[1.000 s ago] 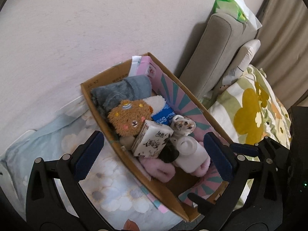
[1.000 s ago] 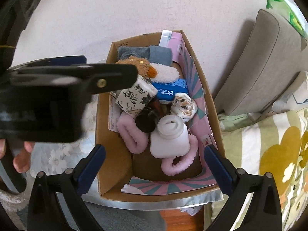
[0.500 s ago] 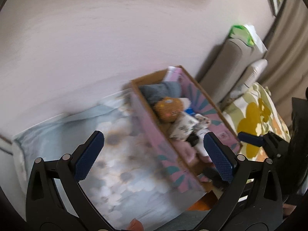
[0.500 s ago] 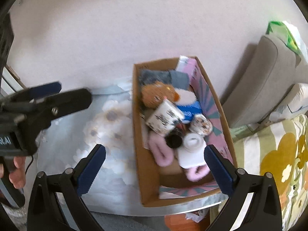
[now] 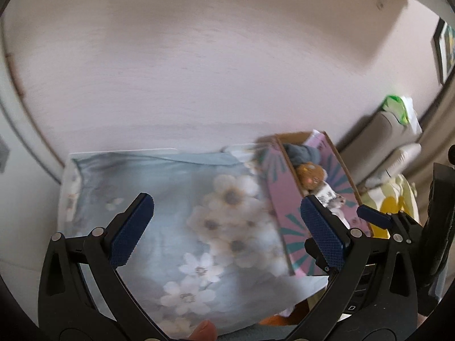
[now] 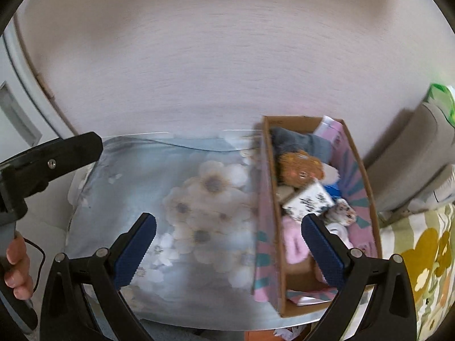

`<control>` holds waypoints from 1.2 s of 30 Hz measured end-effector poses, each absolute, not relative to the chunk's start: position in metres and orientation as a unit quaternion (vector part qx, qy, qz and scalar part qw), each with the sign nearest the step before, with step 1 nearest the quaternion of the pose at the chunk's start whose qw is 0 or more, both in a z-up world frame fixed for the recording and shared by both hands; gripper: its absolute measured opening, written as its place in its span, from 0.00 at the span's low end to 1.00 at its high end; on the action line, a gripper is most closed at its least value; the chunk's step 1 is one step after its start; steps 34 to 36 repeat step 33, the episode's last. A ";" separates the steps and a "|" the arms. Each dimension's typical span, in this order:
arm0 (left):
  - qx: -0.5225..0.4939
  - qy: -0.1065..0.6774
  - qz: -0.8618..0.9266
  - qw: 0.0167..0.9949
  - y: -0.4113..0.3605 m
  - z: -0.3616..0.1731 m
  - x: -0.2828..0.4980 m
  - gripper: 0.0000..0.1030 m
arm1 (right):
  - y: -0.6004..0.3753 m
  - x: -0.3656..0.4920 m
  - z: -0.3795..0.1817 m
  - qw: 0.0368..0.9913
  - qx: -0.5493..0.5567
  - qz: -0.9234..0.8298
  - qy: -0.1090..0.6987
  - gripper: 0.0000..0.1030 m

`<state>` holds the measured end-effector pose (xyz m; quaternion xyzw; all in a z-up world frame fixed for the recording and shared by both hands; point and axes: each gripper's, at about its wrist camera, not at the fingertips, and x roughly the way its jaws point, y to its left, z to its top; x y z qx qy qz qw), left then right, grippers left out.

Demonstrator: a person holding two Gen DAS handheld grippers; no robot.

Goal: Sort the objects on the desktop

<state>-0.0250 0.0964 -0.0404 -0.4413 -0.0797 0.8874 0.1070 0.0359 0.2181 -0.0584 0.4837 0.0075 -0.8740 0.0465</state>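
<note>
Nearest the lens, the left gripper point(image 5: 227, 221) shows two black frame arms tipped with dark blue, finely ribbed pads, spread wide with nothing between them. The right gripper point(image 6: 229, 244) is built the same way and is likewise released and empty. At the left edge of the right wrist view a hand point(image 6: 17, 267) wraps the left tool's handle.

Under both grippers lies a smooth, pale blue tablecloth point(image 6: 148, 187) printed with soft white flowers; its surface is bare, giving open room across the middle and left. Its near edge curves over the table front.

The sorted things sit in a long cardboard box point(image 6: 272, 227) at the cloth's right edge, brown inside with pink and teal striped paper on its walls. Packed in it are a fuzzy orange plush point(image 6: 301, 169), a grey folded cloth point(image 6: 298, 142), a patterned tissue pack point(image 6: 308, 201), a fluffy pink item point(image 6: 294, 245) and what may be a white bottle, partly hidden by a pad.

Beyond stand a plain pale wall point(image 5: 199, 56) and, at right, a grey sofa point(image 6: 412, 164).
</note>
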 end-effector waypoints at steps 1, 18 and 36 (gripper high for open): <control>-0.439 -0.081 0.889 0.101 0.092 -0.039 -0.023 1.00 | 0.214 0.036 -0.058 0.049 0.483 -0.874 0.009 0.99; -0.419 -0.082 0.903 0.036 0.055 -0.035 0.002 1.00 | 0.175 0.040 -0.057 0.056 0.462 -0.885 0.014 0.99; -0.438 -0.075 0.896 0.024 0.052 -0.042 -0.004 1.00 | 0.168 0.035 -0.061 0.052 0.472 -0.880 0.018 0.99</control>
